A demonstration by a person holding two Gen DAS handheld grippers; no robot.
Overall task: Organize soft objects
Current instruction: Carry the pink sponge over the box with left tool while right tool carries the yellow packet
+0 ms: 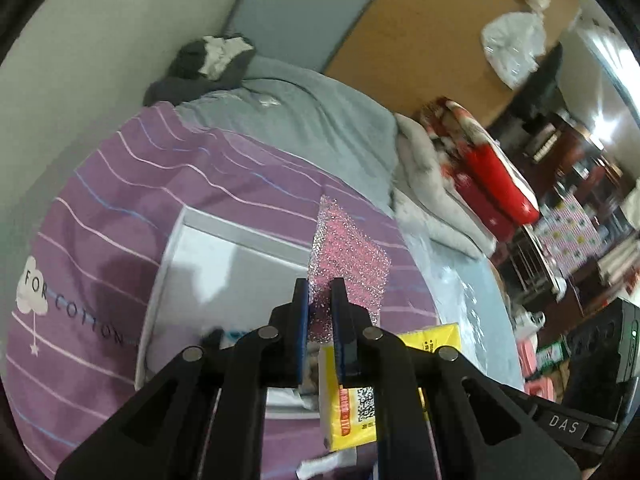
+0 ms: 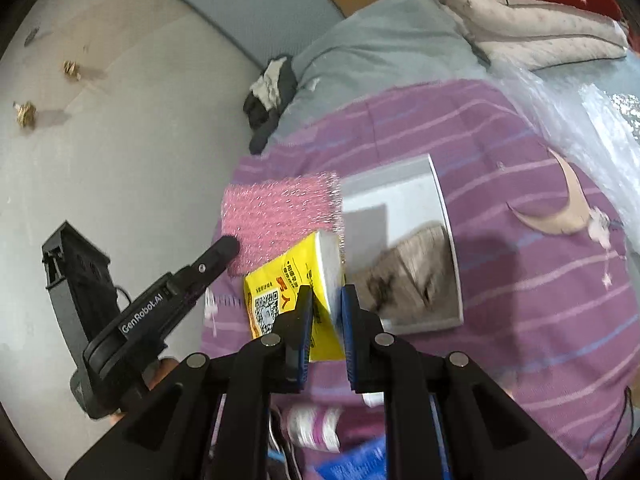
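- Left gripper is clamped on a pink sponge, held above the purple sheet.
- Right gripper pinches a yellow tissue pack.
- Only the right view shows a furry grey thing in the white box, at 2 o'clock from its tips.
- Only the left view shows a red bundle at 2 o'clock.

Even indoor light; soft shadows; motion blur; fisheye-warped edges

"FOR COTTON" on purple bedsheet; "DAS" on right gripper arm; "GenRobot.AI" on left gripper arm; QR code on yellow tissue pack.
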